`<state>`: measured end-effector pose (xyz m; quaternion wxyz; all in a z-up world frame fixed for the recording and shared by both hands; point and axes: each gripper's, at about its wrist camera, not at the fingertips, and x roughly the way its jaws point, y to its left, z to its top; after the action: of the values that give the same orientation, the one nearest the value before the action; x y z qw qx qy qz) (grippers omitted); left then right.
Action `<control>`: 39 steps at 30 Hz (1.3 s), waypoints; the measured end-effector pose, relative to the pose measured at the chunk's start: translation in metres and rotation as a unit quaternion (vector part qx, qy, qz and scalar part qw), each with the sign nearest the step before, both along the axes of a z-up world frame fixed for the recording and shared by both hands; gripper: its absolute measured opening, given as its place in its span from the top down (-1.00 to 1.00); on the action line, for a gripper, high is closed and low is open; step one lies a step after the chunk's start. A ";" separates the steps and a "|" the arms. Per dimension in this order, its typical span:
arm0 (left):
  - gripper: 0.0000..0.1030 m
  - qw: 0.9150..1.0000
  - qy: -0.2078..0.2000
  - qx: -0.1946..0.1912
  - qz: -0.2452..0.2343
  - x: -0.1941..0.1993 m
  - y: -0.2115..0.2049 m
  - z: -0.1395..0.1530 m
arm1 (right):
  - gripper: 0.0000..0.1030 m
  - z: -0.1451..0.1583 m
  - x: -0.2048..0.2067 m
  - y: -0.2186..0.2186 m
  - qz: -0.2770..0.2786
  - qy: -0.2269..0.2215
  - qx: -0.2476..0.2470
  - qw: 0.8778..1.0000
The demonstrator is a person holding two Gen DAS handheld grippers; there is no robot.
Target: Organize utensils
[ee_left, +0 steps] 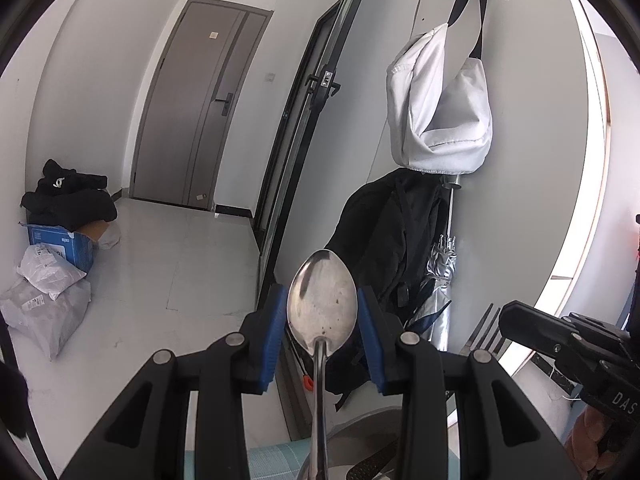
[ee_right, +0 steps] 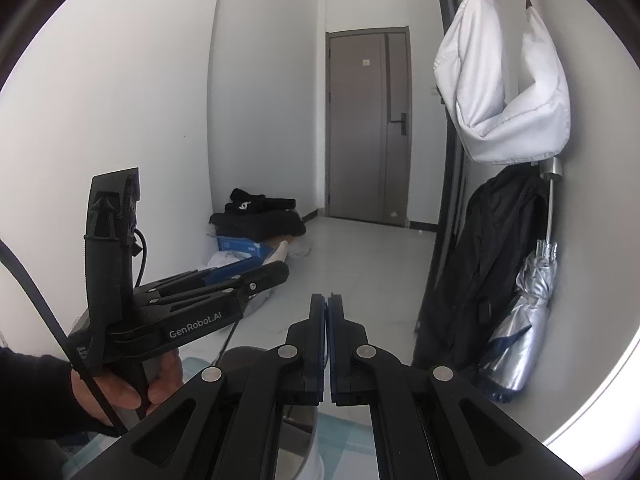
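- Far left on the floor (ee_left: 168,272), against the wall, a pile of black clothes (ee_left: 68,200) lies on a blue cardboard box (ee_left: 64,242), with grey plastic mail bags (ee_left: 44,300) in front of it.
- Behind them, at the end of the hallway, stands a closed grey door (ee_left: 200,100).
- In the middle, the left tool (ee_left: 322,336) holds a metal spoon (ee_left: 322,300): its blue pads (ee_left: 274,336) stand partly apart on either side of the bowl, and the handle runs back down between them. Whether the pads actually press on the bowl I cannot tell.
- Seen from the right wrist camera, a hand (ee_right: 120,388) grips the left tool's handle.
- Right of the spoon, a black jacket (ee_left: 384,240) and a folded silver umbrella (ee_left: 436,300) hang against the wall, under a white bag (ee_left: 440,112).
- Far right, the right tool (ee_right: 327,312) has its pads pressed together; fork tines (ee_left: 482,332) show at its tip.
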<state>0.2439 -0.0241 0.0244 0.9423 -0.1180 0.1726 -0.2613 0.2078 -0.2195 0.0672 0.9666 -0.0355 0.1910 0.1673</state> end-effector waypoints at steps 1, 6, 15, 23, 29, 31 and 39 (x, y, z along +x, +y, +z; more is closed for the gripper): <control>0.40 1.000 0.001 0.000 -0.001 -0.001 0.000 0.001 | 0.98 0.001 0.000 0.000 0.001 0.000 0.001 1.000; 0.39 0.999 0.022 0.015 -0.025 -0.009 -0.002 0.003 | 0.98 0.002 0.000 0.002 0.012 0.003 0.001 1.000; 0.33 0.993 0.102 0.022 -0.050 -0.026 0.002 0.002 | 0.93 -0.011 -0.003 0.001 0.045 0.052 0.010 0.998; 0.21 0.995 0.096 0.025 -0.021 -0.038 0.003 0.016 | 0.92 -0.016 -0.024 -0.004 0.044 0.079 0.014 0.996; -0.14 0.993 0.110 0.031 0.010 -0.058 0.014 0.013 | 0.77 -0.013 -0.048 -0.022 0.018 0.082 0.047 0.995; -0.23 0.992 0.121 0.034 0.013 -0.063 0.018 0.011 | 0.52 -0.014 -0.059 -0.026 0.015 0.085 0.055 0.995; -0.70 0.982 0.172 0.073 0.021 -0.096 0.029 -0.004 | 0.12 -0.025 -0.098 -0.043 0.000 0.116 0.086 0.990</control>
<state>0.1481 0.0049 0.0200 0.9099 -0.0960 0.3484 -0.2036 0.1095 -0.2621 0.0420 0.9373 0.0673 0.2868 0.1862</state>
